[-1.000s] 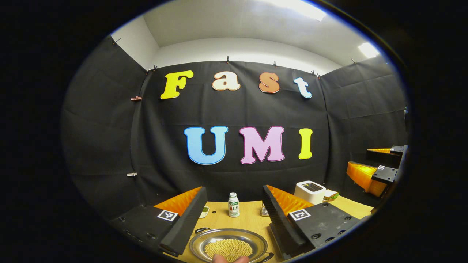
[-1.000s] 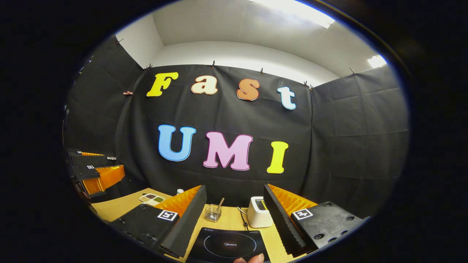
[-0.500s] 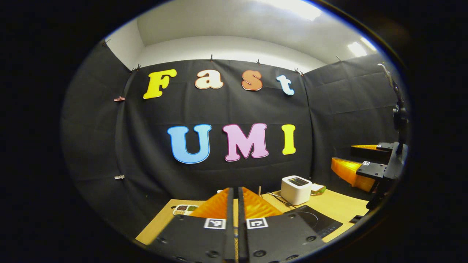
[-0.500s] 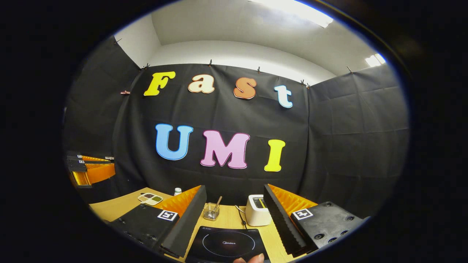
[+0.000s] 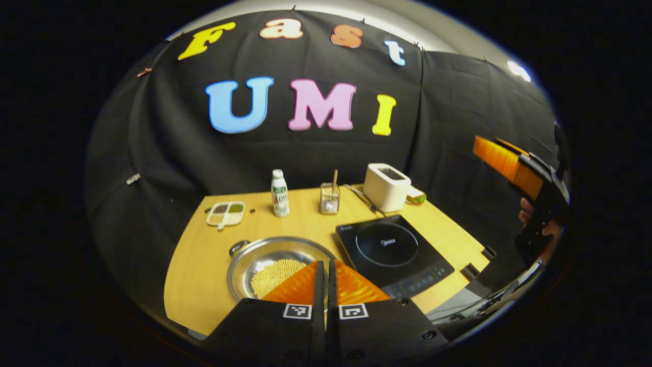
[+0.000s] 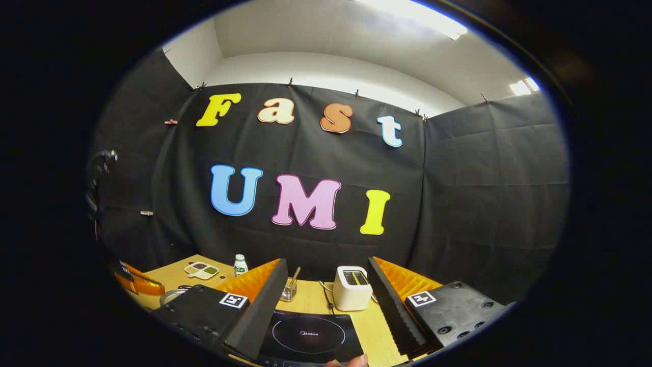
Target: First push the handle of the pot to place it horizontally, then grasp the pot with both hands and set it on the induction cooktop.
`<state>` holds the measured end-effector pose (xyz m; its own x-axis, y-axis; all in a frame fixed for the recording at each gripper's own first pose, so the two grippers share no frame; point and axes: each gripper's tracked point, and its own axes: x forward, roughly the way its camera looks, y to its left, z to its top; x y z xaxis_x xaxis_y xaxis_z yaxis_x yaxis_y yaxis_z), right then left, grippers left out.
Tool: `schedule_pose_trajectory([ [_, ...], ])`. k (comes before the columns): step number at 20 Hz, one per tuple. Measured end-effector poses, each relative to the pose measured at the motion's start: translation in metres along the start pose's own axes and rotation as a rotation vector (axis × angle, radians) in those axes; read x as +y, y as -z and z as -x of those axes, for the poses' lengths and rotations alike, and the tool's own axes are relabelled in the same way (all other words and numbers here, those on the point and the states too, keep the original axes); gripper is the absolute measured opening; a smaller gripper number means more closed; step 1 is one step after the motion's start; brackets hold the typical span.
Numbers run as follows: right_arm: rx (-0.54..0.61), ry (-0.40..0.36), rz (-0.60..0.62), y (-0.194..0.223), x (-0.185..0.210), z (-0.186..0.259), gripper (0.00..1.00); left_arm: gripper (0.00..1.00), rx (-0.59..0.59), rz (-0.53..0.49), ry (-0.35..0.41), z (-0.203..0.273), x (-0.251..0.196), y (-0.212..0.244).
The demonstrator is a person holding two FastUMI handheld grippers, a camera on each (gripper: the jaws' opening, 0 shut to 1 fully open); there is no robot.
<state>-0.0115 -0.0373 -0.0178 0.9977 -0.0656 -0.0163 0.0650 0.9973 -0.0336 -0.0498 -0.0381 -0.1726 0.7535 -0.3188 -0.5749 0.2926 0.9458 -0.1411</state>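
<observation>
A steel pot (image 5: 265, 255) with yellow beans in it sits on the wooden table (image 5: 204, 275), left of the black induction cooktop (image 5: 395, 250). One small pot handle (image 5: 238, 247) shows at its far left rim; the near right rim is hidden by my fingers. My left gripper (image 5: 325, 264) is shut with nothing in it, above the pot's near right side. My right gripper (image 6: 326, 262) is open and empty, held over the cooktop (image 6: 308, 334). In the left gripper view the right gripper (image 5: 509, 163) hangs high at the right in a hand (image 5: 532, 216). The pot's rim (image 6: 170, 295) peeks at the lower left.
Along the table's back stand a white toaster (image 5: 387, 186), a glass jar with a stick (image 5: 330, 198), a white bottle (image 5: 278, 193) and a divided dish (image 5: 225, 213). A cable (image 5: 359, 196) runs by the toaster. The booth wall closes the back and sides.
My left gripper went from open over the pot to shut, then rose and tilted down so the whole table shows. The right gripper stayed open and shifted only slightly.
</observation>
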Motion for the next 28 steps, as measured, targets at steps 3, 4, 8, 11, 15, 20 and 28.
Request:
schedule_pose_trajectory([
  [3,0.015,0.009,0.002,0.006,-0.005,0.001,0.98,0.05,0.184,0.017,0.053,-0.011,-0.008,0.054],
  [4,0.021,0.009,0.002,0.009,-0.007,0.002,0.98,0.05,0.253,0.026,0.072,-0.012,-0.012,0.073],
  [8,0.035,0.004,0.012,0.014,-0.008,0.005,0.98,0.05,0.486,0.038,0.115,-0.028,-0.019,0.140],
  [11,0.041,0.006,0.020,0.017,-0.013,0.008,0.98,0.05,0.589,0.068,0.122,-0.041,-0.022,0.164],
  [15,0.055,0.019,0.037,0.023,-0.022,0.012,0.98,0.05,0.660,0.075,0.101,-0.066,-0.011,0.178],
  [20,0.073,0.054,0.052,0.029,-0.043,0.016,0.98,0.05,0.653,0.030,0.085,-0.088,-0.011,0.172],
  [28,0.084,0.086,0.064,0.033,-0.062,0.015,0.99,0.05,0.627,0.022,0.053,-0.117,-0.024,0.161],
])
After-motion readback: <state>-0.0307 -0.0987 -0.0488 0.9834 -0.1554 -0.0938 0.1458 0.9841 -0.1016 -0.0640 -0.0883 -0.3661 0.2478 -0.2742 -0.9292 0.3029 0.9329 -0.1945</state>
